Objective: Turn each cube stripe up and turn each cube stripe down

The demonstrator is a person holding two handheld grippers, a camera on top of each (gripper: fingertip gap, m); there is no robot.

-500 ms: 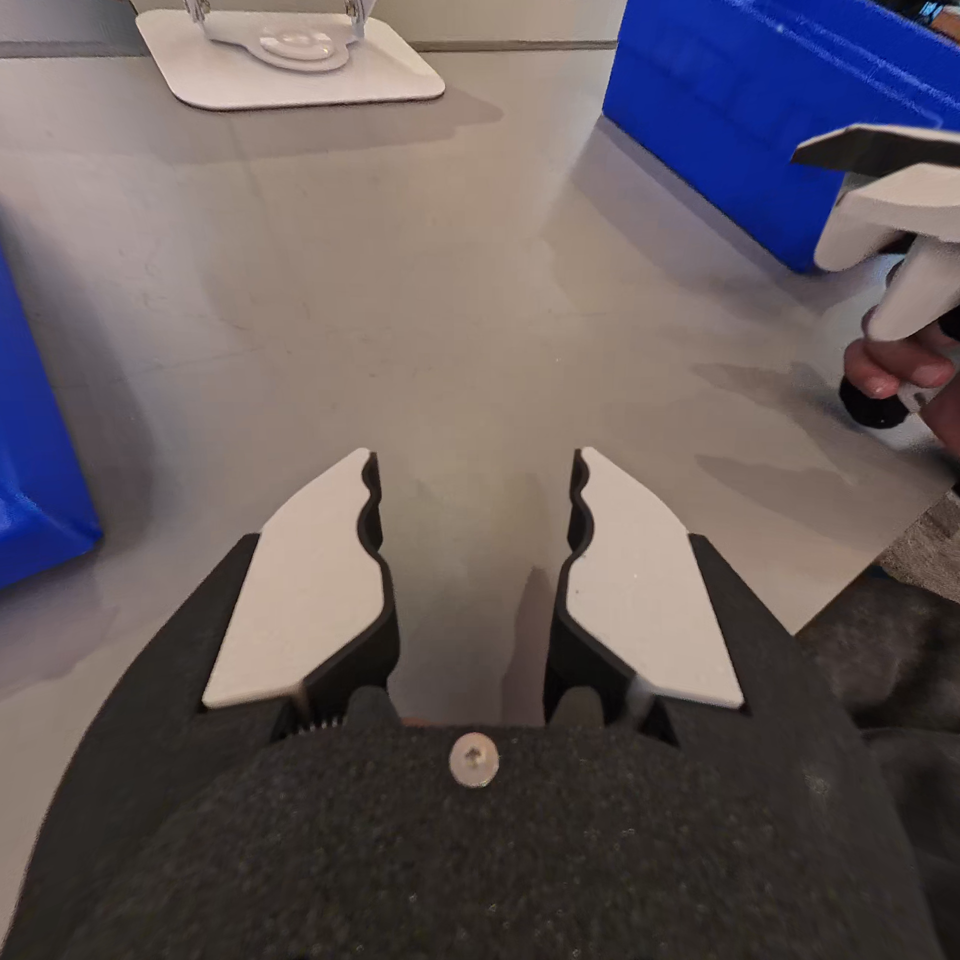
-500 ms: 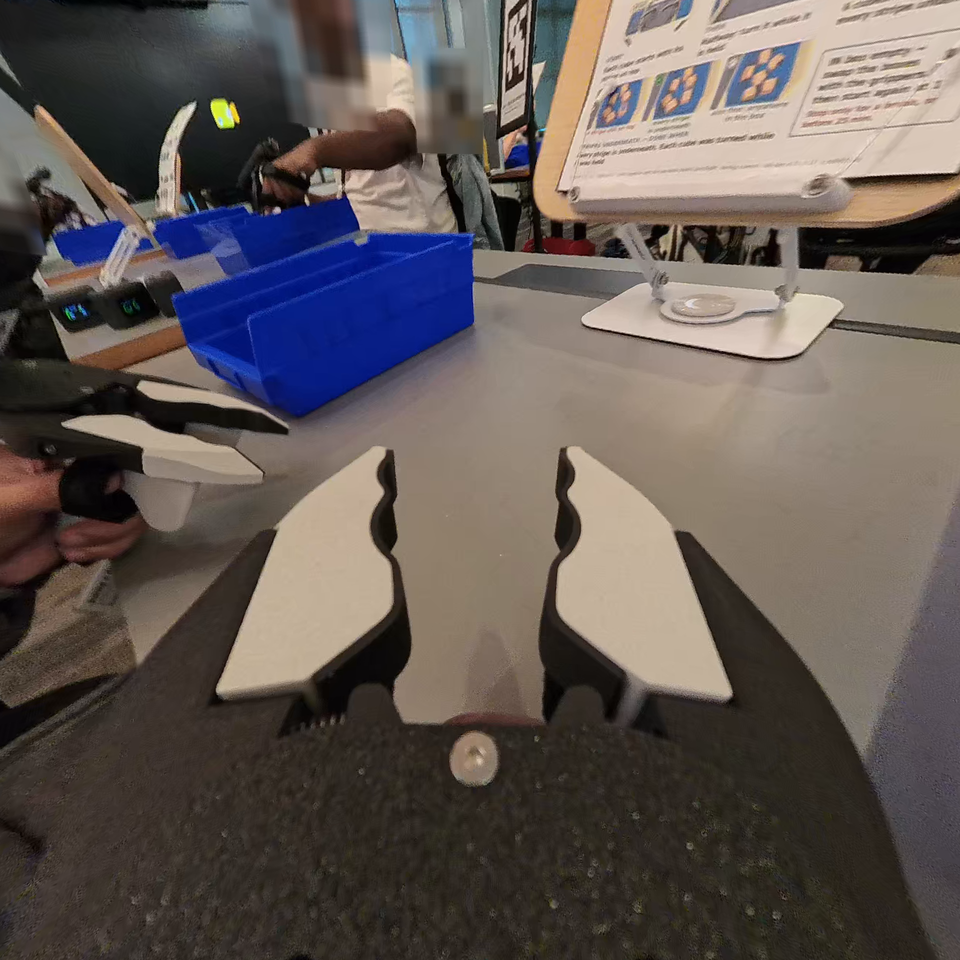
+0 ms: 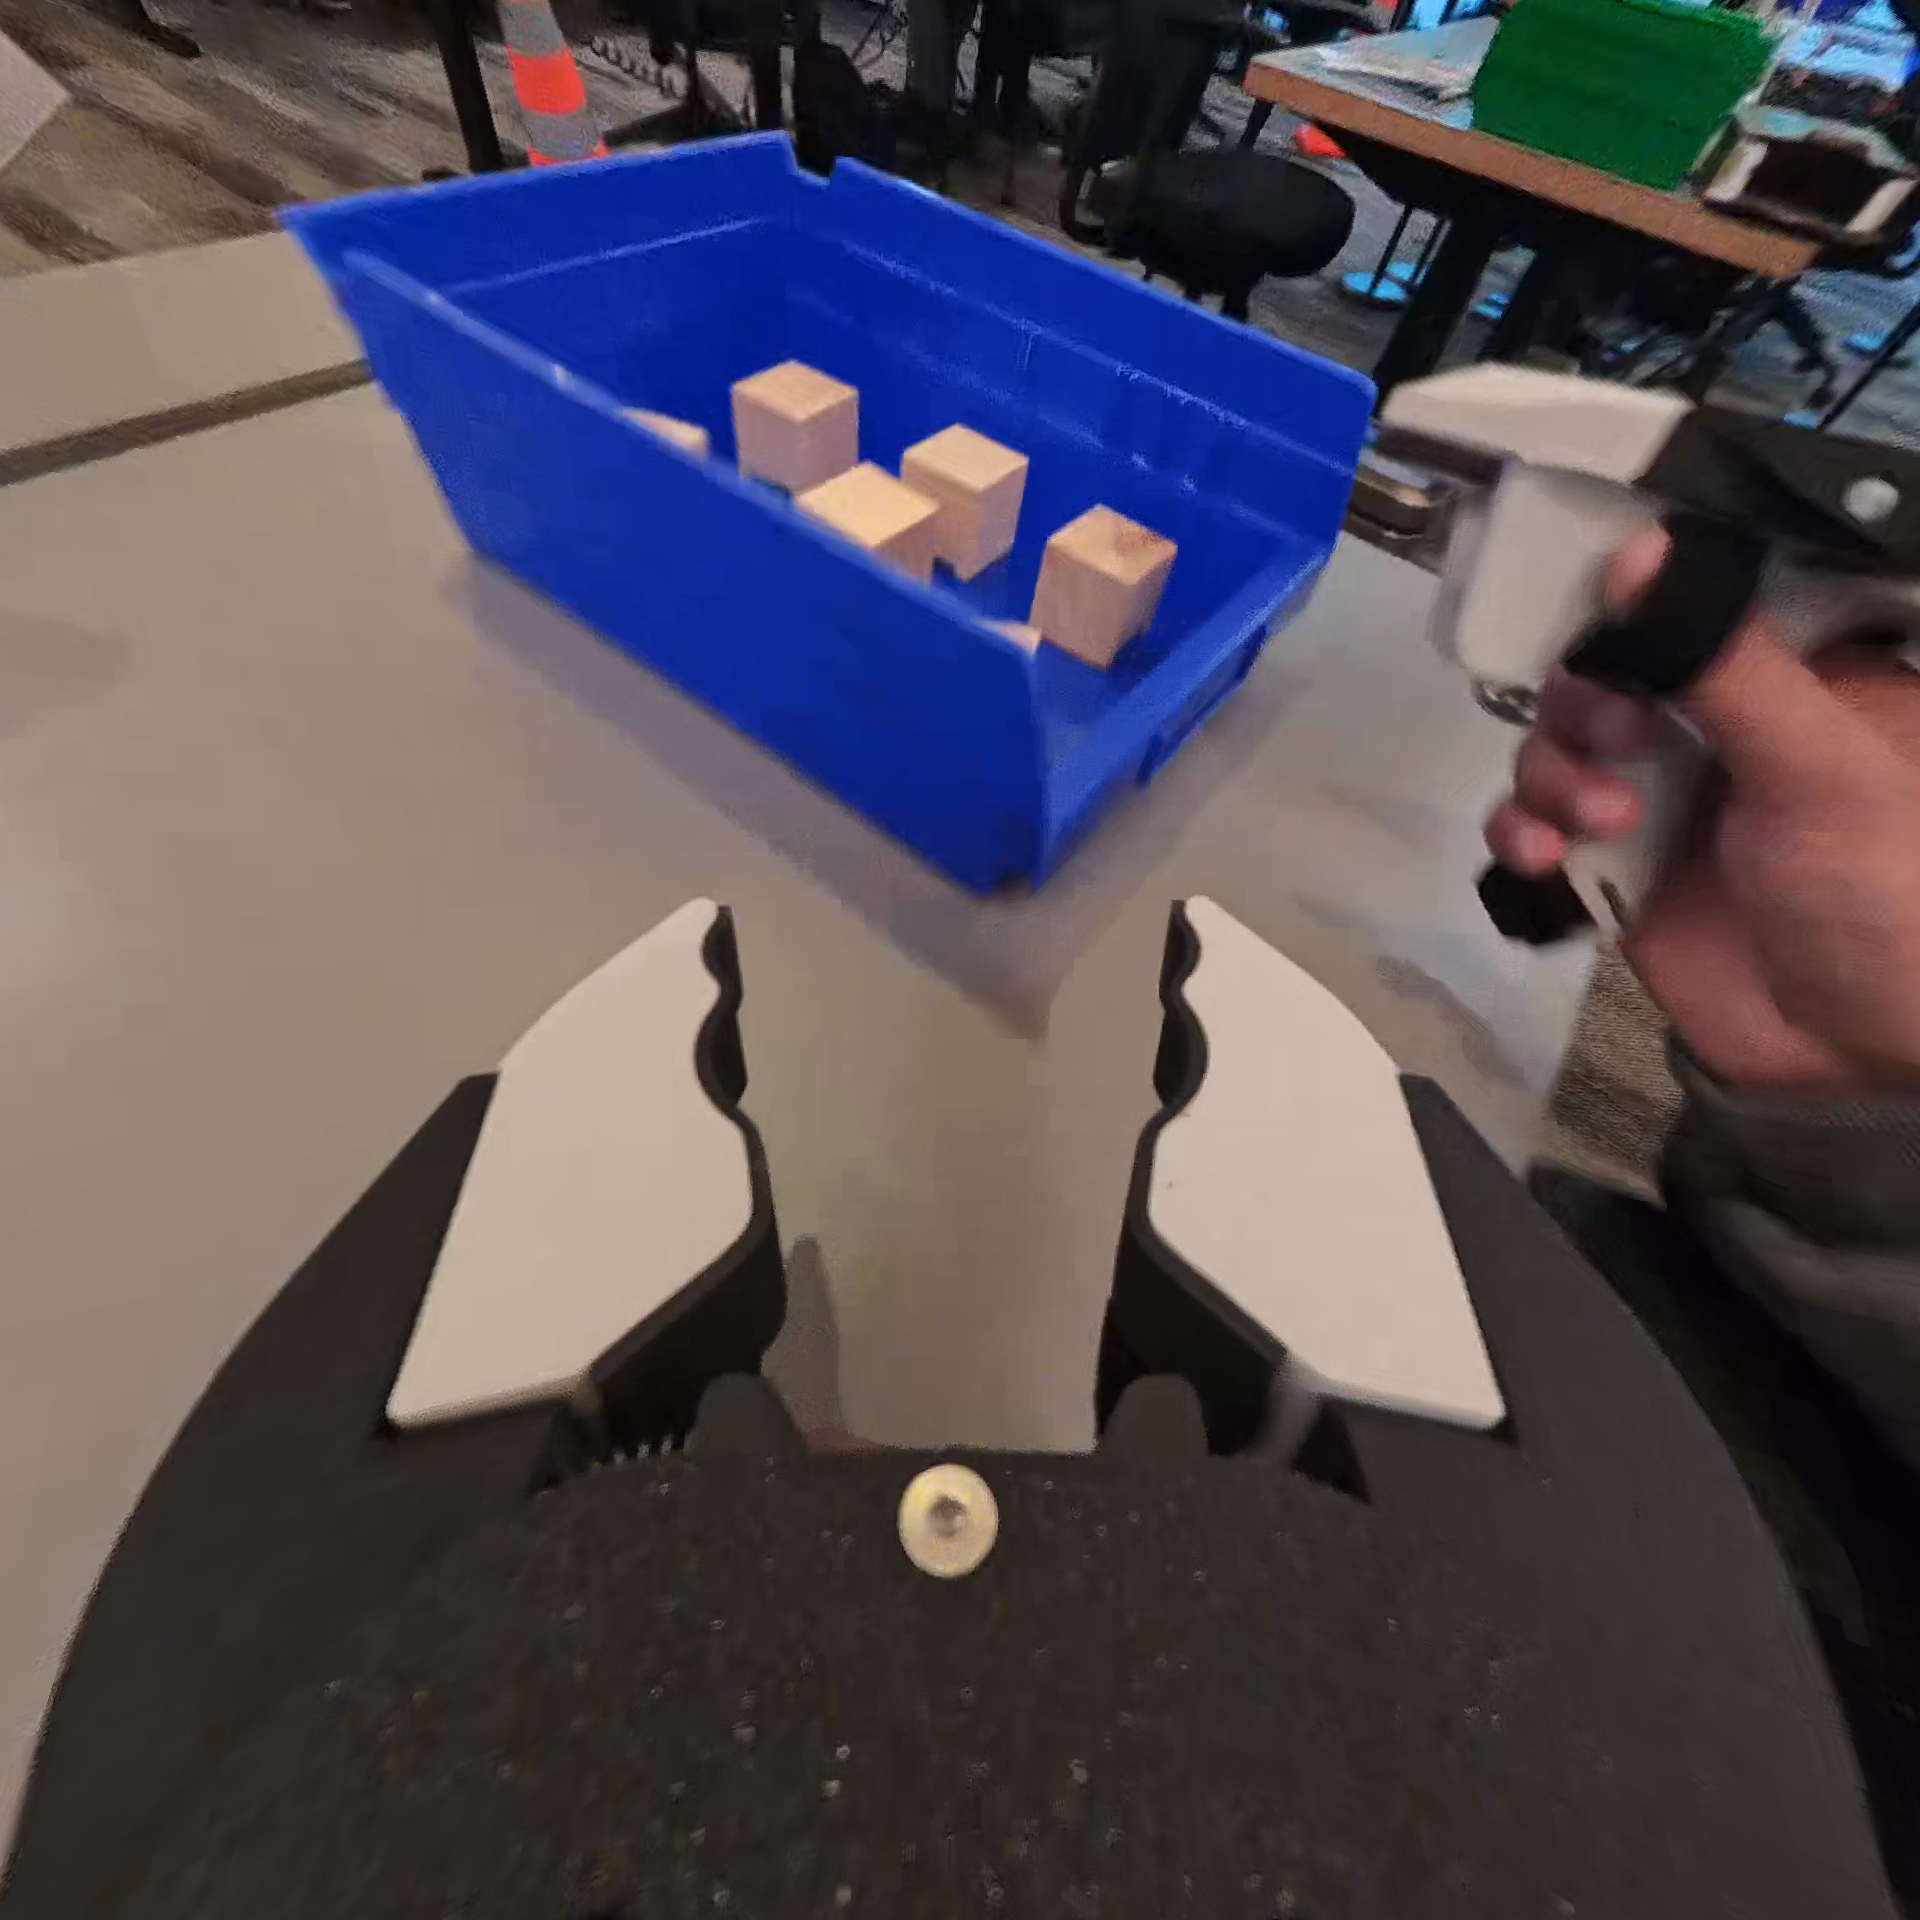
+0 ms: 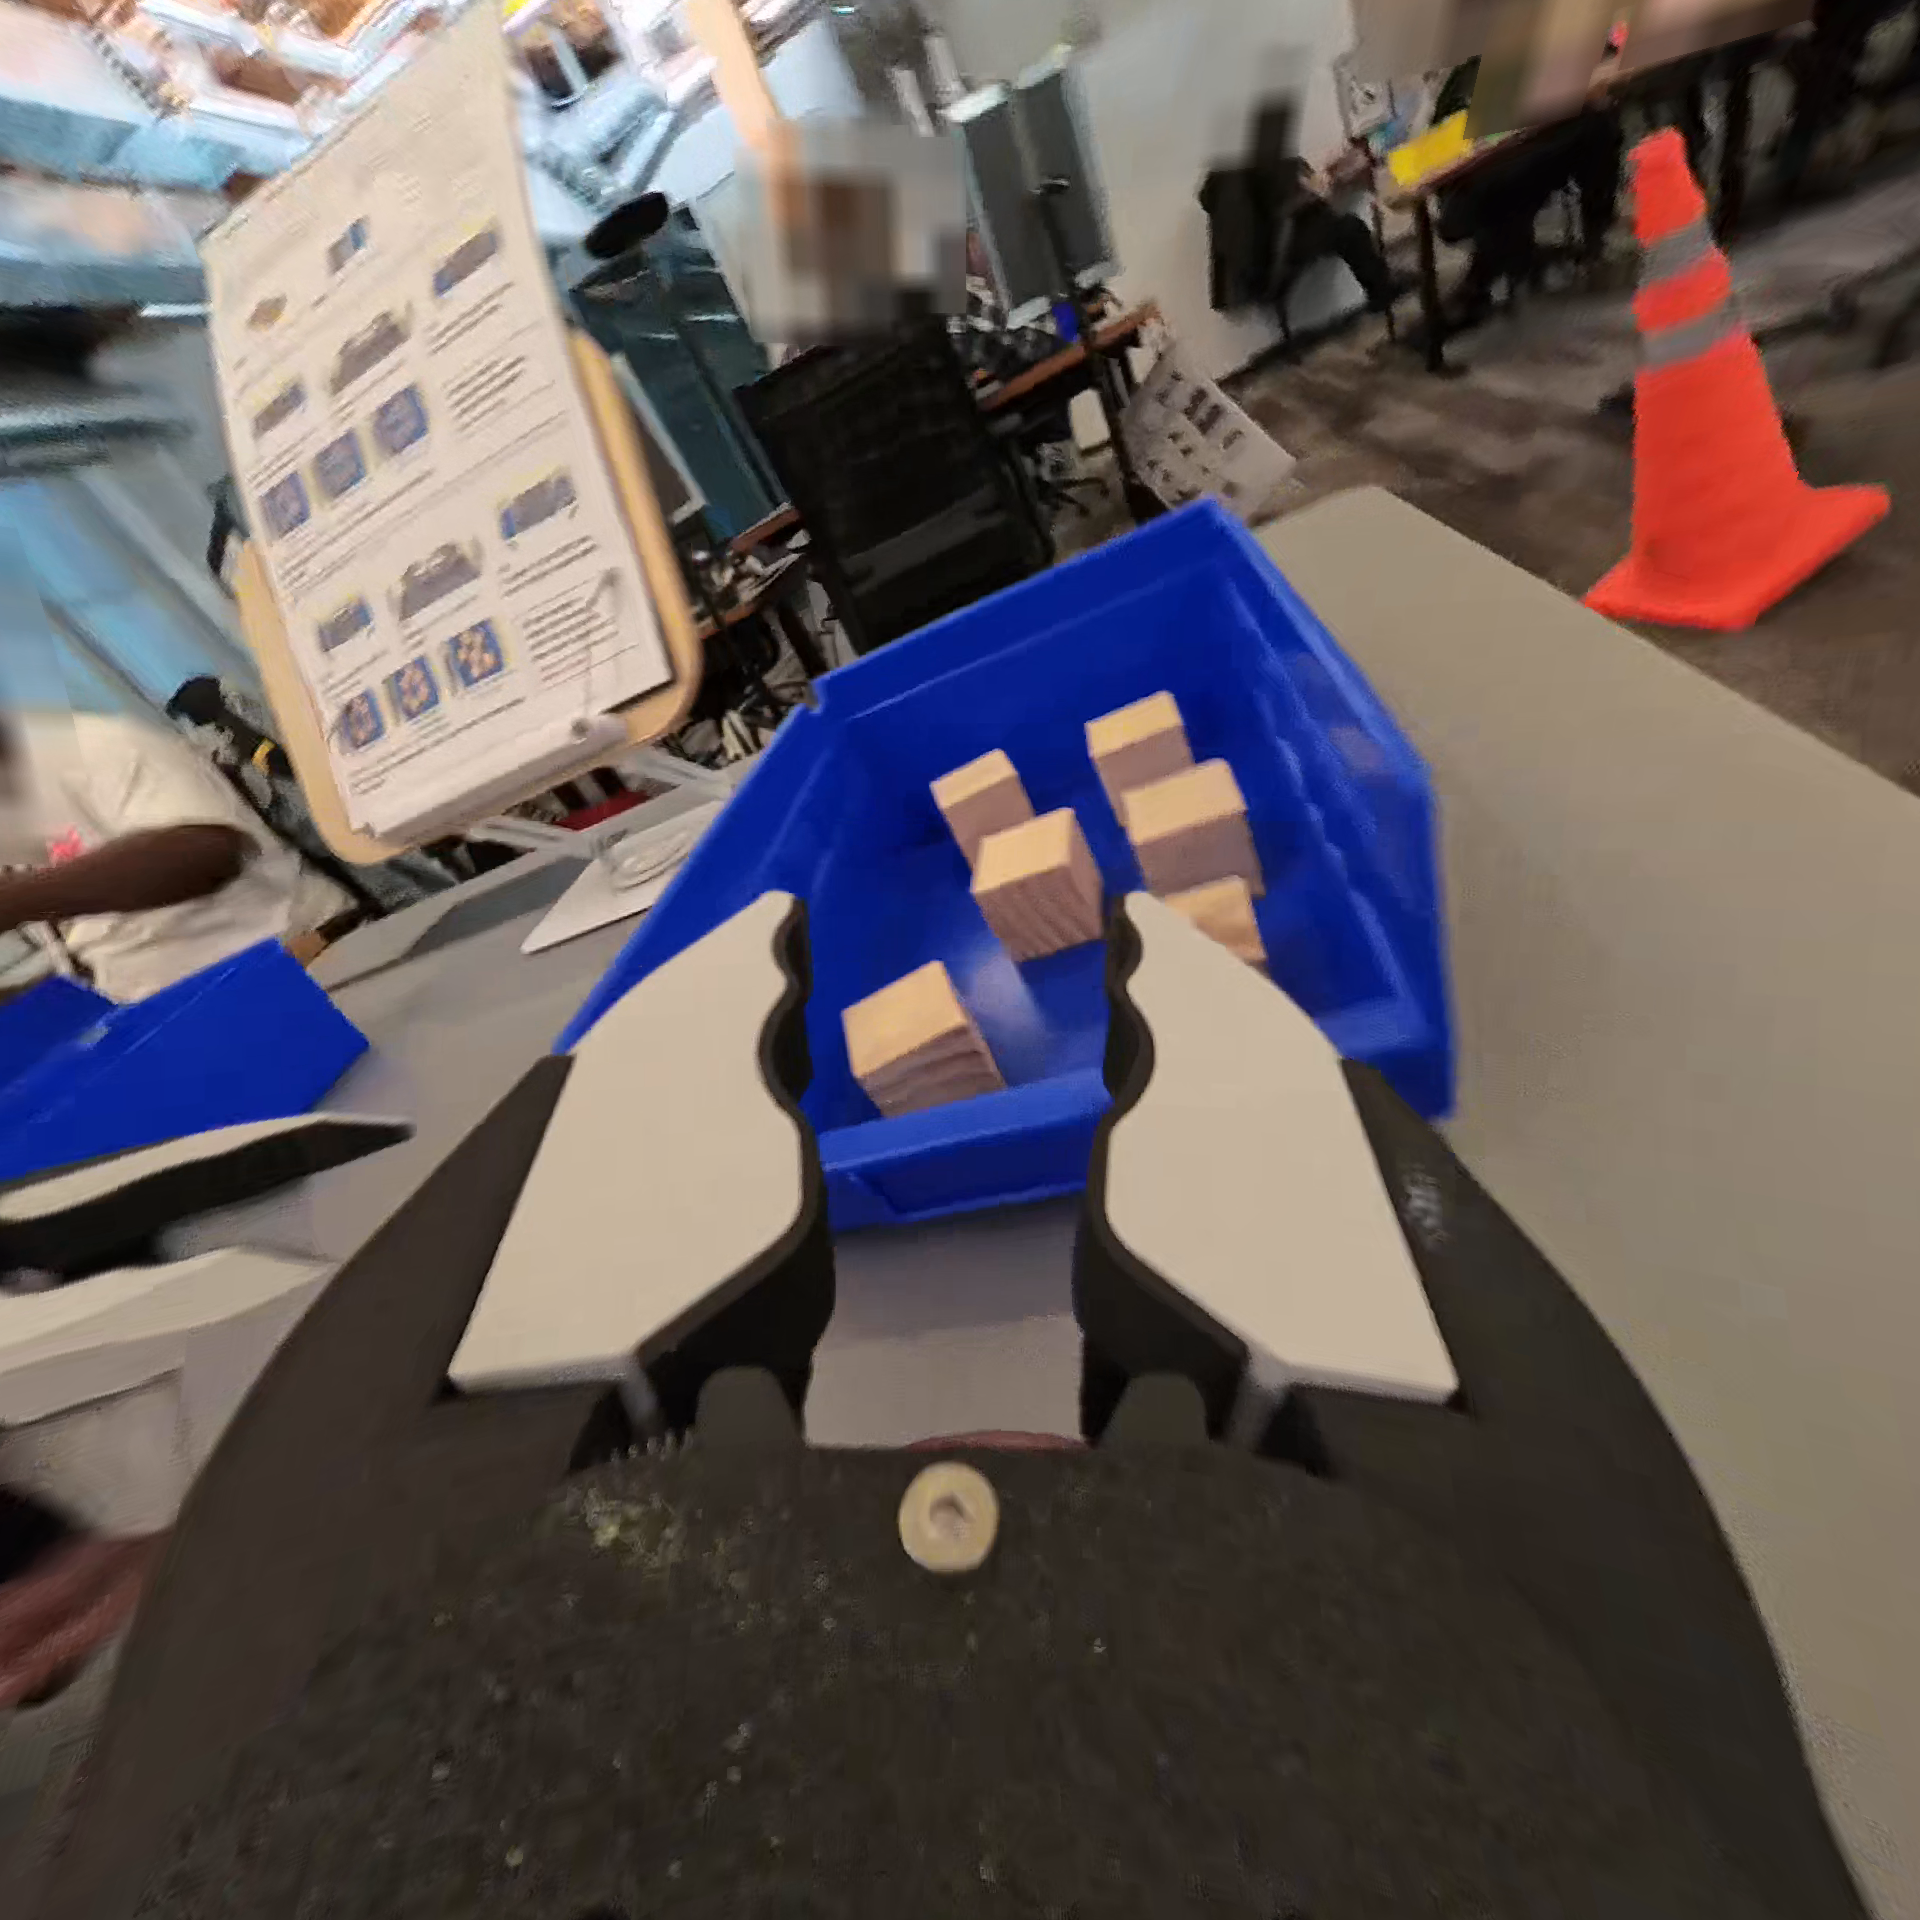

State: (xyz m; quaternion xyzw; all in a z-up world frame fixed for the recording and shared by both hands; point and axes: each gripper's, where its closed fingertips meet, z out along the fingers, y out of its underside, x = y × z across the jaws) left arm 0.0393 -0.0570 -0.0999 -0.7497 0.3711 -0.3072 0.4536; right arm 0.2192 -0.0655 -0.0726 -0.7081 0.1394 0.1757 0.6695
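Wooden cubes (image 4: 1036, 884) in blue bin (image 4: 1382, 1039); both grippers empty.

Five or six pale, square-edged wooden blocks stand scattered inside a rigid blue plastic bin on the smooth grey table (image 3: 260, 831). Left gripper (image 3: 945, 966) and right gripper (image 4: 956, 956), white fingers on black bodies, are spread apart, short of the bin. Stripes not discernible.

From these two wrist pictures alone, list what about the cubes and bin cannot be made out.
- Stripes: both views are motion-blurred; the wooden cubes show plain faces only.
- Cube count: in the left wrist view the blue bin near wall hides some; in the right, the right gripper finger covers one.
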